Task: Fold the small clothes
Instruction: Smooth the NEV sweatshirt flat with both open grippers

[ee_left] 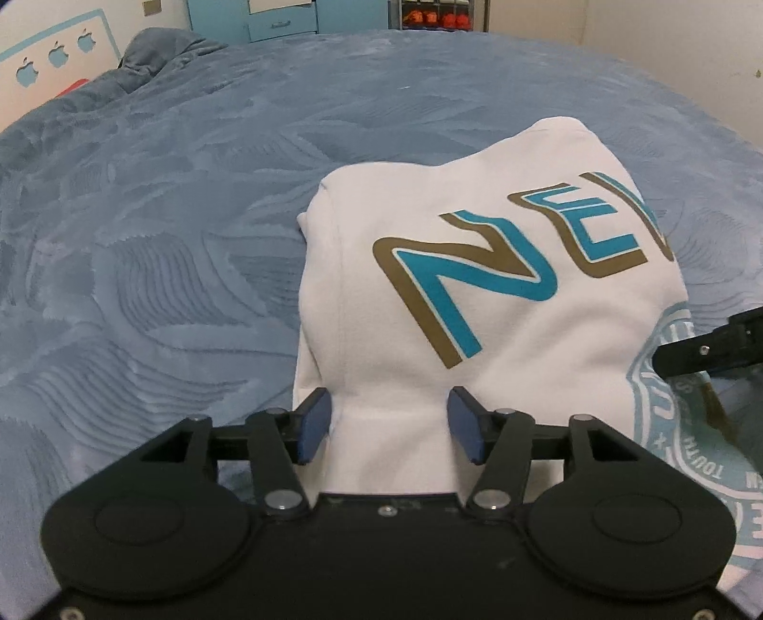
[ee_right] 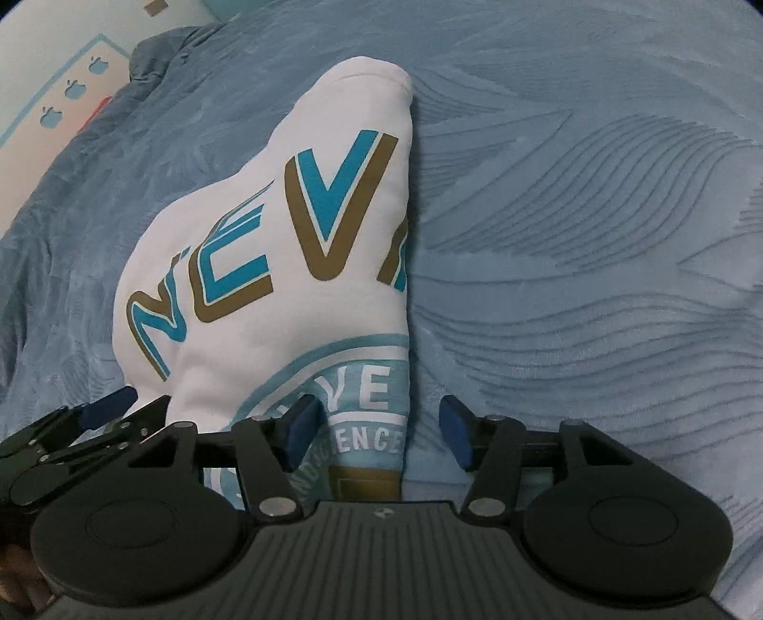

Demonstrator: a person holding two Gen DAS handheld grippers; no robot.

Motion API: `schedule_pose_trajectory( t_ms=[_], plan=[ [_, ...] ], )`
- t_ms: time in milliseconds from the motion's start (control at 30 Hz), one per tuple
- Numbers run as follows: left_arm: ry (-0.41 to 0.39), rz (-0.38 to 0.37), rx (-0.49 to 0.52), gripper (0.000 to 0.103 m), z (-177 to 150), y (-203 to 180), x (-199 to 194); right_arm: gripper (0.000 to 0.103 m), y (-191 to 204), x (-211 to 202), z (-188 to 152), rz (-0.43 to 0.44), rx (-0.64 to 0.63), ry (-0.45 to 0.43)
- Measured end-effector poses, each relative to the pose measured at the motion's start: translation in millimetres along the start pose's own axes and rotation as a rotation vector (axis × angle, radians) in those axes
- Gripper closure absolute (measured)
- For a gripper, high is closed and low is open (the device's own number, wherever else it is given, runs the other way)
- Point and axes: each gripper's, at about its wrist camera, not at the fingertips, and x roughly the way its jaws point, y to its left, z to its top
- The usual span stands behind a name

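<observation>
A soft white shirt (ee_left: 477,295) with glossy teal-and-bronze lettering lies folded on the bed (ee_left: 167,238), on its plush blue embossed cover. The left tool (ee_left: 388,424) gapes wide at the lower centre, straddling the near hem. The right tool (ee_right: 376,431) stands wide over the shirt's edge.

A big blue blanket (ee_left: 190,238) with wavy lines pressed into it covers the bed. It bunches up in a lump (ee_left: 162,52) at the far left corner. Behind it stands a white board with blue apple shapes (ee_left: 52,55). A light blue cabinet with drawers (ee_left: 281,16) stands by the far wall. Beside it, a dark shelf holds orange things (ee_left: 436,16). The wall (ee_left: 667,33) is pale cream.
</observation>
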Motion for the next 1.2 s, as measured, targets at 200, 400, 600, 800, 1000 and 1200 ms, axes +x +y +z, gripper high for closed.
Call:
schedule_pose_trajectory(
  t_ms=[200,400,600,800,1000,1200],
  plan=[
    [-0.006,-0.003,-0.018,0.044,0.4,2.0,-2.2,0.043,16.0,-7.0,-3.4,-0.068,-0.057,-0.022],
    [-0.027,0.015,-0.023,0.046,8.7,2.2,-33.3,0.069,51.4,-43.3,-12.2,-0.128,-0.251,-0.154],
    [-0.105,0.009,-0.033,0.046,21.0,7.3,-57.1,0.069,76.5,-69.2,-10.1,-0.093,-0.35,-0.262],
    [-0.144,-0.006,-0.017,0.046,29.2,6.3,-35.8,0.072,79.4,-38.0,12.6,-0.087,-0.347,-0.227],
    [-0.077,-0.014,0.032,0.041,17.5,4.3,20.4,0.072,75.1,-0.4,8.9,-0.137,-0.432,-0.219],
    [-0.102,-0.024,0.006,0.032,11.7,11.3,28.2,0.071,74.0,13.3,-6.6,-0.17,-0.47,-0.29]
  ],
)
